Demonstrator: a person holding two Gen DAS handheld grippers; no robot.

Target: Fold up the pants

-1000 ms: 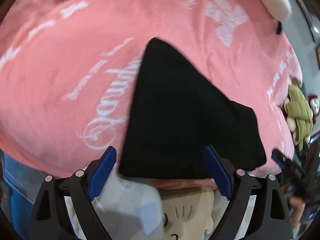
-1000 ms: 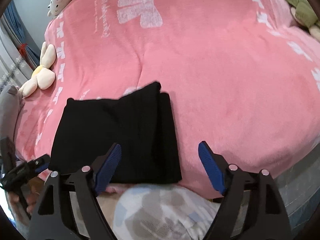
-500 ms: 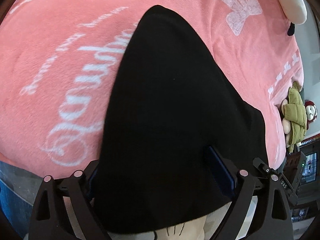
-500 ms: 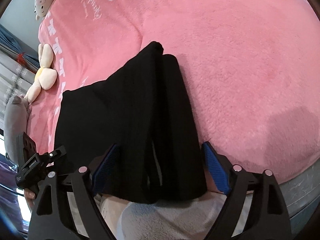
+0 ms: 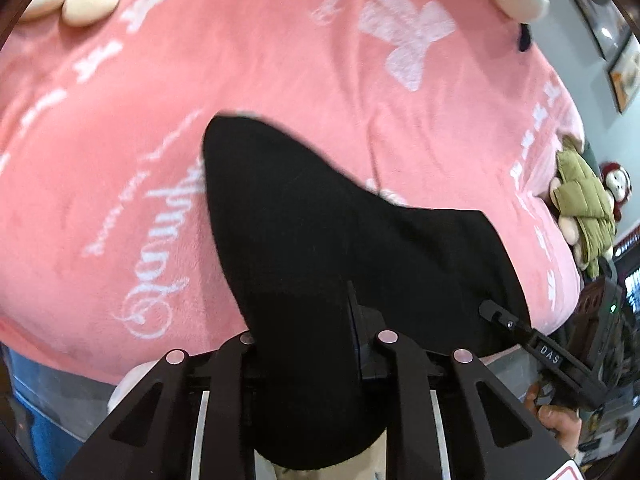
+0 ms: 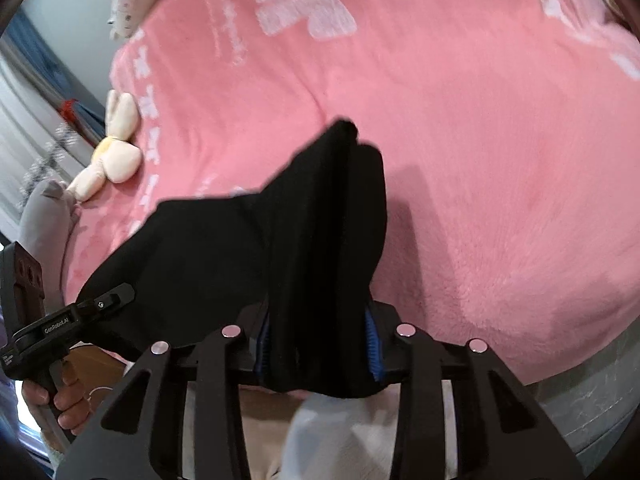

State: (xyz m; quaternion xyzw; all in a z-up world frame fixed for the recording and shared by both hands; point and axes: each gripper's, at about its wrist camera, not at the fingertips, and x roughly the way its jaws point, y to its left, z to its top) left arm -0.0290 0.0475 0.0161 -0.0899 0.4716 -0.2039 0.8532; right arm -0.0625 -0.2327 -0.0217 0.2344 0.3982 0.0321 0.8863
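Left wrist view, left hand-held gripper (image 5: 316,344) clamping black pants (image 5: 320,232), right hand-held gripper (image 6: 318,340) likewise, pink blanket (image 6: 480,140) beneath.

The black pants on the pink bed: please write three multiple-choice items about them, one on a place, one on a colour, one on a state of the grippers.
1. Where does the far end of the black fabric pants rest?
A. on the pink fleece blanket
B. on a wooden floor
C. on a chair

2. What colour are the ribbed pads on the right gripper's fingers?
A. red
B. blue
C. yellow

3. How do the two grippers stand?
A. both open, away from the cloth
B. only the left one shut
C. both shut on the pants

Key:
1 A, the far corner lies on the pink fleece blanket.
2 B, blue pads show beside the cloth in the right gripper.
3 C, the cloth is pinched in the left gripper and in the right one.
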